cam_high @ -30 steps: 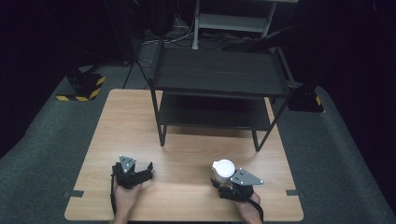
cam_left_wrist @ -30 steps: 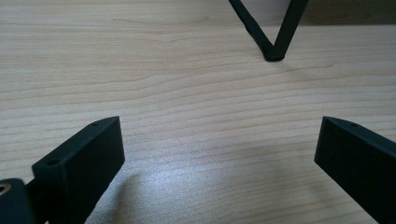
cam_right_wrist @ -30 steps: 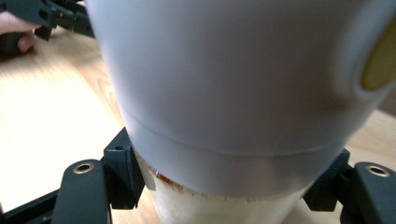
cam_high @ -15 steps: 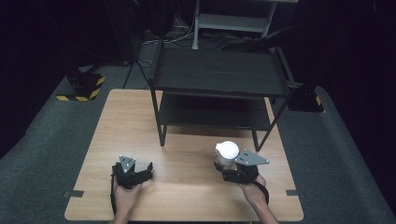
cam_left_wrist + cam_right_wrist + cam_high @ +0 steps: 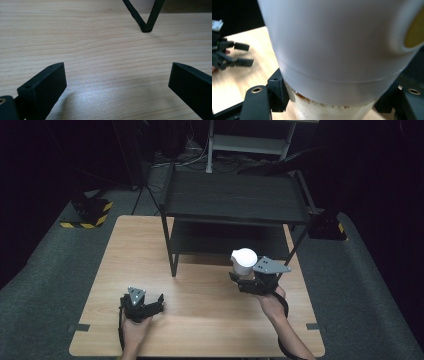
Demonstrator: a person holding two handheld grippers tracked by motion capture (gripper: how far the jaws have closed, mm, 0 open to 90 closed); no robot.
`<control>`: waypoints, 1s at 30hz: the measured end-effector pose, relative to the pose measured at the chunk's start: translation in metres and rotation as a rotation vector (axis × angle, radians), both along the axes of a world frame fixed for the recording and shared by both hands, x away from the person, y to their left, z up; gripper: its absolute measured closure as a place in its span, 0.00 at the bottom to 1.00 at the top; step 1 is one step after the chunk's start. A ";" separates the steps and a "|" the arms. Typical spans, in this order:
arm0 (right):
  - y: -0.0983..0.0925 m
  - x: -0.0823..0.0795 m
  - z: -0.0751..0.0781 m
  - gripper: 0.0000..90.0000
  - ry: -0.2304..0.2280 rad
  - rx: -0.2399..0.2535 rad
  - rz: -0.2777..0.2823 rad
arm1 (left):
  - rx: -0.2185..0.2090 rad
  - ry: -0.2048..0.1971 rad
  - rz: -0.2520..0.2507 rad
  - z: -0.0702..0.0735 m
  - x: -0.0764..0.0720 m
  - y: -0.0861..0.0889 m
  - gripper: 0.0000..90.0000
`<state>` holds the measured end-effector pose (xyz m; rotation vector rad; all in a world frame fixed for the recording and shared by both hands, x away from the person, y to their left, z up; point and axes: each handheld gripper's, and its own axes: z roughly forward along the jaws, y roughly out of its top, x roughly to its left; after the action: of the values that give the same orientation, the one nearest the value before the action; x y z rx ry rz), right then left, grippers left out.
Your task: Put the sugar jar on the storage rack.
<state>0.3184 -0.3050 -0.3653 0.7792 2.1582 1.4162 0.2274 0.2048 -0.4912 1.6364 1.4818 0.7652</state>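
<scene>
Here, white lidded bottle (image 5: 244,262), right gripper (image 5: 243,281) clamped

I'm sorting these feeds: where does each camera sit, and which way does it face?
High view: above the table's near side, facing forward and down; both forearms, left tongs, right tongs holding a white cup.
Left gripper view: on the left tongs, facing tabletop and a rack leg.
Right gripper view: on the right tongs, facing the cup; shares the left tongs with the high view.

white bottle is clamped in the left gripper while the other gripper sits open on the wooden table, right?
Not quite: the white bottle is clamped in the right gripper, as the high view shows. The left gripper is the one that sits open on the wooden table.
</scene>
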 end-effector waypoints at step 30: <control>0.030 0.046 0.018 0.34 -0.023 0.062 -0.222 | -0.003 -0.003 -0.001 0.000 0.000 0.001 0.02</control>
<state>0.3646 -0.2746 -0.3476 0.9862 1.9498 1.3751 0.2270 0.2055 -0.4914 1.6329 1.4794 0.7639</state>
